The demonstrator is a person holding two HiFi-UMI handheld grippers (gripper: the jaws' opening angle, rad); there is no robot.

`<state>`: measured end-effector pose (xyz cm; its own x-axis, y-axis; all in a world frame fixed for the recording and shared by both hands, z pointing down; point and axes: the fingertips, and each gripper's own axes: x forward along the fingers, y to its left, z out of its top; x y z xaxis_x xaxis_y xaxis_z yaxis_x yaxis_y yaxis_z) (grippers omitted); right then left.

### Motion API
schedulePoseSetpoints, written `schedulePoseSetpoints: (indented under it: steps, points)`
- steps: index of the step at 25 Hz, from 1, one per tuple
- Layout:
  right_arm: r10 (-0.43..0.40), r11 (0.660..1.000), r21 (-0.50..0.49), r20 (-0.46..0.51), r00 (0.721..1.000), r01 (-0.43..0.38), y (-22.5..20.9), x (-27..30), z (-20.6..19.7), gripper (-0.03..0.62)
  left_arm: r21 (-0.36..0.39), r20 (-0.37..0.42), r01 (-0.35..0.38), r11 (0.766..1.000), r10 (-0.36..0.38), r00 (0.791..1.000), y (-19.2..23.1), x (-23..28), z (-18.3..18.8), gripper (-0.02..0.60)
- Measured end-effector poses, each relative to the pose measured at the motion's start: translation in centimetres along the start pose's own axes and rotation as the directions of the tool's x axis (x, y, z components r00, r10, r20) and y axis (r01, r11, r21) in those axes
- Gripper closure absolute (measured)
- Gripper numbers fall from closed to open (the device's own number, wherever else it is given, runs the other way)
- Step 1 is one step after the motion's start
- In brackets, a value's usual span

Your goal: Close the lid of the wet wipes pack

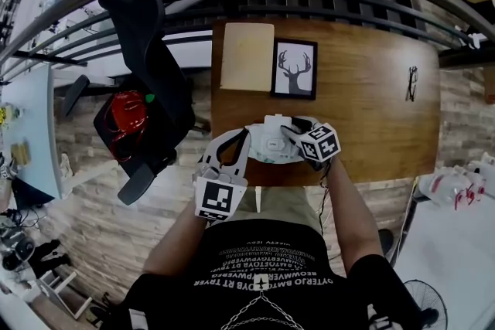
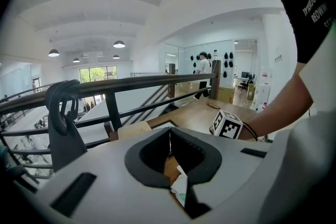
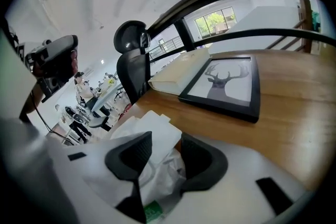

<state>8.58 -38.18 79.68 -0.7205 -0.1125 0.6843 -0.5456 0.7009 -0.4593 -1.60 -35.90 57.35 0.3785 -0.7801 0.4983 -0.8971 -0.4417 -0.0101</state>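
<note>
The left forearm (image 1: 176, 232) and right forearm (image 1: 349, 205), both bare, reach forward from the body, each hand carrying a claw. The left claw (image 1: 244, 137) points forward and somewhat downward, its jaws closed with the tips meeting. The right claw (image 1: 289, 134), just to the right of the left claw, tilts down more steeply and angles inward toward it, with its jaws standing apart.

The right gripper (image 1: 291, 137) hides one end of the wet wipes pack (image 1: 267, 151).
</note>
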Motion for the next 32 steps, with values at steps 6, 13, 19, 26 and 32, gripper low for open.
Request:
schedulePoseSetpoints:
  steps: [6,13,19,26,32]
  points:
    - [0.005,1.0,0.022,0.11,0.994,-0.007,0.2,-1.6,1.4,0.517,0.015,-0.001,0.005,1.0,-0.005,1.0,0.1,-0.3,0.2,0.554]
    - [0.059,0.998,-0.033,0.102,0.993,-0.056,2.7,-3.5,1.8,0.531,0.035,0.015,0.015,0.999,-0.015,1.0,0.2,-1.3,1.6,0.554]
    - [0.143,0.988,-0.06,-0.006,0.99,-0.143,4.6,-4.4,-0.8,0.463,0.064,0.032,0.026,0.998,-0.028,0.999,0.3,-2.4,2.4,0.554]
    - [0.22,0.975,-0.031,-0.065,0.973,-0.222,7.5,-4.0,-3.3,0.393,0.07,0.024,0.039,0.997,-0.04,0.999,0.8,-3.3,1.8,0.554]
    - [0.079,0.996,0.044,0.024,0.997,-0.08,7.3,-2.6,-3.3,0.523,0.095,0.021,0.065,0.993,-0.068,0.997,0.2,-3.8,1.4,0.554]
